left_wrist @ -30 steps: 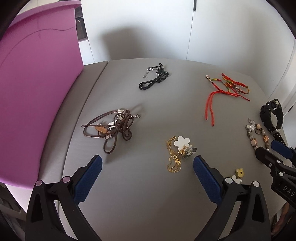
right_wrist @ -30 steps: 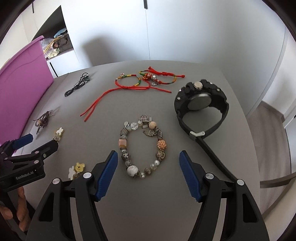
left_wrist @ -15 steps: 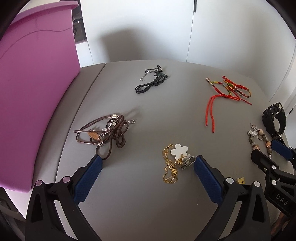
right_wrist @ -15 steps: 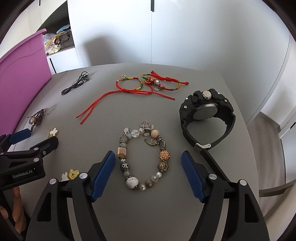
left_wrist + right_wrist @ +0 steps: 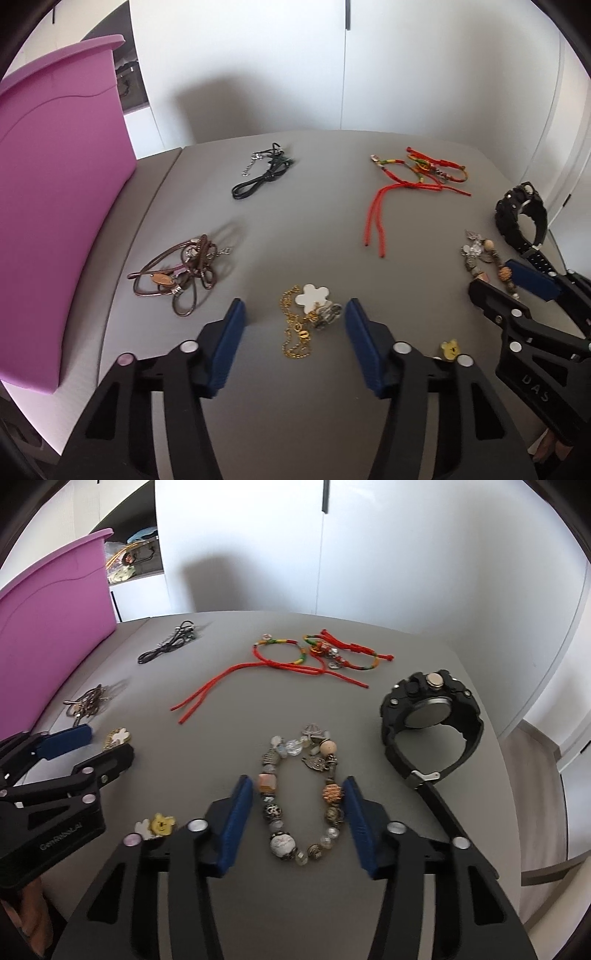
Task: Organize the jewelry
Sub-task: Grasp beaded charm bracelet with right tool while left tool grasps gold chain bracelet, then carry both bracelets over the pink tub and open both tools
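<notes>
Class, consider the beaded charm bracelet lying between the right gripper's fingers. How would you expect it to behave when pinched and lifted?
The beaded bracelet is a loop of separate, mixed beads, so it will probably sag and dangle rather than hold its oval shape. Its glossy round beads may slip or roll between the pads of the open right gripper. The hanging charms could swing or snag.

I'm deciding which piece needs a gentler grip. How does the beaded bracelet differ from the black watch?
The beaded bracelet is a loop of mixed beads and charms, many colours; the black watch is one solid dark piece with a round face. The bracelet lies flat, while the watch stands on its edge with its strap trailing. The bracelet sits between the open right tongs; the watch lies off to their right. Both rest on the grey table.
</notes>
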Demonstrator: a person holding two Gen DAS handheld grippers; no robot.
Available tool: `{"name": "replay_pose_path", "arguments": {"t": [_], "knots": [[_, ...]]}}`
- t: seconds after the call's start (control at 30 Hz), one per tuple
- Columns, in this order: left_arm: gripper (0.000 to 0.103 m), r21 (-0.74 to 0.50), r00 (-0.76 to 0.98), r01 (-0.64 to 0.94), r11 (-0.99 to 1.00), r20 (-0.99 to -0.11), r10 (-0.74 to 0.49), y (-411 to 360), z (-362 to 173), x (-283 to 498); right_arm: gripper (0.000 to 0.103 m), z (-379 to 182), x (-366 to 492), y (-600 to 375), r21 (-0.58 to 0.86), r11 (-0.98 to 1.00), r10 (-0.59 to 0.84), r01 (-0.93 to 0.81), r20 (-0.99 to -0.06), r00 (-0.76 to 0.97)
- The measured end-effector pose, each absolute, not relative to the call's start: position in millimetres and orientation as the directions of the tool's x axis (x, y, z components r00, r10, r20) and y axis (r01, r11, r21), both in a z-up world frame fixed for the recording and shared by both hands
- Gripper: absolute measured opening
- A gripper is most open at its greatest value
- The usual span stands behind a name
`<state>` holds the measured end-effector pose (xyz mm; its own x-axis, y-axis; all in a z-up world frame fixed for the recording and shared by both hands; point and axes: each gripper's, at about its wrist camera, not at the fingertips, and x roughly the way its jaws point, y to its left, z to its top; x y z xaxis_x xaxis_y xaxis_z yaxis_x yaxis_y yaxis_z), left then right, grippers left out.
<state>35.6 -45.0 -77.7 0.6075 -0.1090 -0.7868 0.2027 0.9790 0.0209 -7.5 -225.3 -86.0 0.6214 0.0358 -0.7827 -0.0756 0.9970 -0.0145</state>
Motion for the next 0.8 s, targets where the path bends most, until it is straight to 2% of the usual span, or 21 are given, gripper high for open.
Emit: {"name": "replay_pose_path", "arguments": {"t": [0.07,0.1,0.17,0.2,0.43,0.8], "knots": [[0.045,0.009,0.604,0.211,0.978,-0.787,-0.123,-45.1,-77.1,35.1,0.030,-85.8,-8.1,-222.5,-0.012,0.996,0.043,-0.084,-0.781,0.623],[0.041,0.002,0.603,0.215,0.977,-0.787,-0.132,-45.6,-76.5,34.2,0.020,-85.4,-8.0,-221.3,-0.013,0.996,0.044,-0.086,-0.781,0.622],[0.021,-0.013,0.602,0.223,0.975,-0.785,-0.149,-46.1,-75.0,32.3,0.020,-85.3,-7.9,-220.8,-0.011,0.996,0.043,-0.083,-0.782,0.622],[0.017,-0.022,0.600,0.224,0.974,-0.784,-0.156,-45.9,-74.6,31.6,0.020,-85.1,-7.8,-222.6,0.004,0.997,0.054,-0.081,-0.782,0.621],[0.016,-0.129,0.570,0.213,0.969,-0.789,-0.230,-30.0,-73.2,36.4,0.020,-80.6,-10.2,-233.8,0.105,0.992,0.125,-0.068,-0.783,0.610],[0.016,-0.170,0.569,0.229,0.958,-0.775,-0.274,-21.0,-50.3,24.3,0.020,-60.3,-21.8,-236.6,0.171,0.983,0.174,-0.065,-0.764,0.622]]}}
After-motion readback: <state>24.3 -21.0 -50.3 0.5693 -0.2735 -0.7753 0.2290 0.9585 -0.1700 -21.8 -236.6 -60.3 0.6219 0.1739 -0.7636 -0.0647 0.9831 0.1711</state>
